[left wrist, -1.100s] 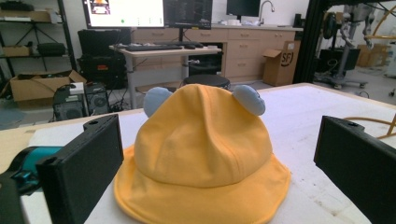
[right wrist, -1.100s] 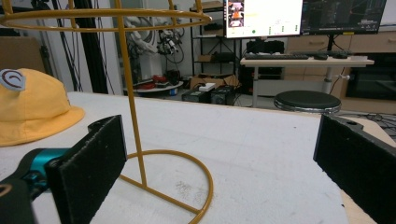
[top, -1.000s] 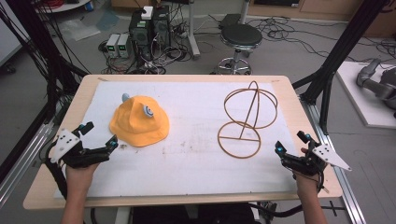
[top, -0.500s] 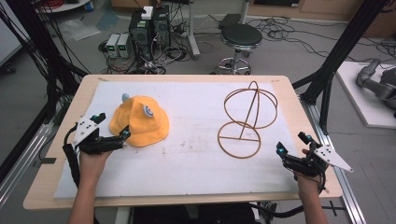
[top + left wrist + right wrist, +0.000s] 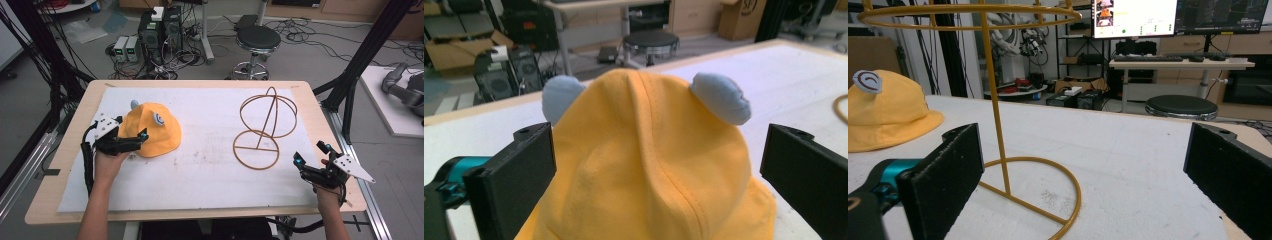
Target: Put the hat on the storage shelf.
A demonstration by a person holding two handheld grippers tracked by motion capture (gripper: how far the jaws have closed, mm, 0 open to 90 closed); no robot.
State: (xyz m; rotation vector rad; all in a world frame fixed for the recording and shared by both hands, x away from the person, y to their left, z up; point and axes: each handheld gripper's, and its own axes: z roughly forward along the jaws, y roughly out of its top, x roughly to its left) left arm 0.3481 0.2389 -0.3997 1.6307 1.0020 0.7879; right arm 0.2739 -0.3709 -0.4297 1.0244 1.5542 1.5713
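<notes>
A yellow bucket hat (image 5: 155, 131) with two pale blue ears lies crown up on the left half of the white mat. My left gripper (image 5: 132, 131) is at its near-left brim, open. In the left gripper view the hat (image 5: 649, 165) rises between the two wide-apart jaws of that gripper (image 5: 659, 170). A gold wire hat stand (image 5: 256, 148) with a round base and a domed top stands on the right half. My right gripper (image 5: 310, 154) rests open just right of the stand's base and holds nothing. The right gripper view shows the stand's post (image 5: 995, 115) and the hat (image 5: 883, 115) far off at the left.
The white mat (image 5: 210, 175) covers a wooden table (image 5: 65, 150). Beyond the far edge are a round black stool (image 5: 257, 37), electronics boxes and cables on the floor. Black frame posts stand at both sides of the table.
My left gripper has moved forward and to the right, from the table's near-left edge up to the hat's brim. The right gripper has stayed where it was.
</notes>
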